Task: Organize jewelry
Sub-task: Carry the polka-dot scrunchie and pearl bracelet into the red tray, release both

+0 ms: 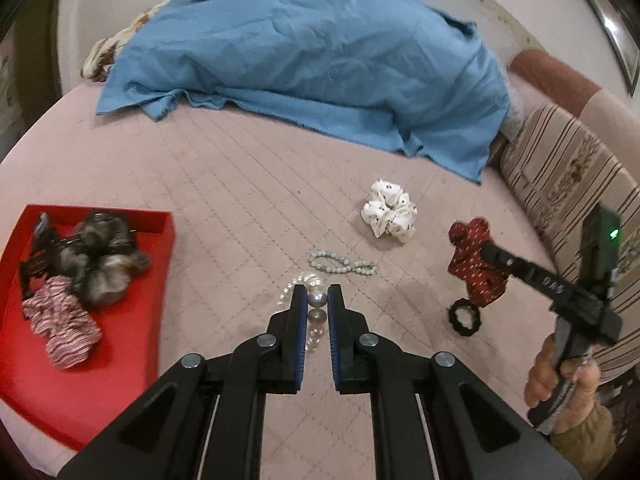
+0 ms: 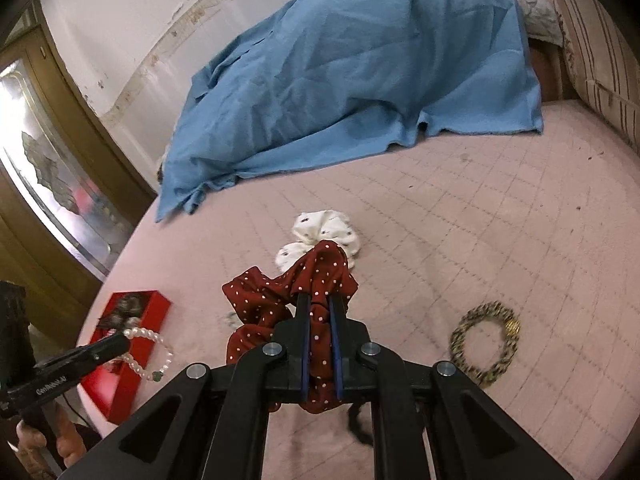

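My left gripper (image 1: 318, 300) is shut on a pearl bracelet (image 1: 316, 299), which hangs from it just above the pink bed; it also shows in the right wrist view (image 2: 146, 350). My right gripper (image 2: 320, 304) is shut on a dark red polka-dot scrunchie (image 2: 272, 300), lifted off the bed; the scrunchie also shows in the left wrist view (image 1: 472, 264). A red tray (image 1: 160, 232) at the left holds a fur scrunchie (image 1: 100, 256) and a striped one (image 1: 60, 320). A pale green bead bracelet (image 1: 344, 264), a white scrunchie (image 1: 388, 210) and a black hair tie (image 1: 464, 316) lie on the bed.
A leopard-print hair tie (image 2: 486, 342) lies right of my right gripper. A blue cloth (image 1: 304, 60) covers a heap at the back of the bed. A striped cushion (image 1: 568, 184) is at the right. A wooden cabinet (image 2: 60, 168) stands left of the bed.
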